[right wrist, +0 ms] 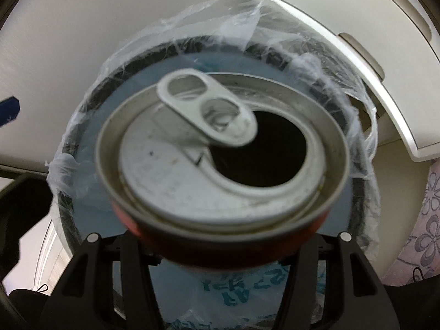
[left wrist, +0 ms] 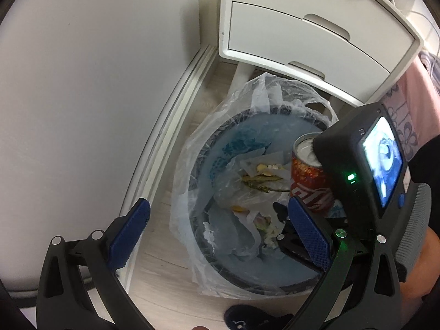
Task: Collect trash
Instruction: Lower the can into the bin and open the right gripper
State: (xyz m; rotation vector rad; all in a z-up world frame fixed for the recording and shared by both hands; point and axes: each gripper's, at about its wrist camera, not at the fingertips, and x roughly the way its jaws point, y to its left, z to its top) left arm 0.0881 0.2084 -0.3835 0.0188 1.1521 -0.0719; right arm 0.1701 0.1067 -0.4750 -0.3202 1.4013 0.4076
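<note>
A red drink can (left wrist: 308,176) with its tab pulled open hangs upright over the right side of a round bin (left wrist: 220,126). The bin is lined with a clear plastic bag (left wrist: 187,192) and holds wrappers and food scraps. In the right wrist view the can's silver top (right wrist: 220,151) fills the middle, and my right gripper (right wrist: 217,247) is shut on its red body from both sides. The bin's dark rim (right wrist: 90,126) circles below it. My left gripper (left wrist: 220,236) stands open over the bin's near side, with nothing between its blue pads (left wrist: 129,233).
A white drawer unit (left wrist: 302,33) stands just behind the bin. A white wall with a baseboard (left wrist: 170,126) runs along its left. Pink flowered fabric (left wrist: 404,115) lies to the right. A dark slipper (left wrist: 247,321) sits on the pale wood floor in front.
</note>
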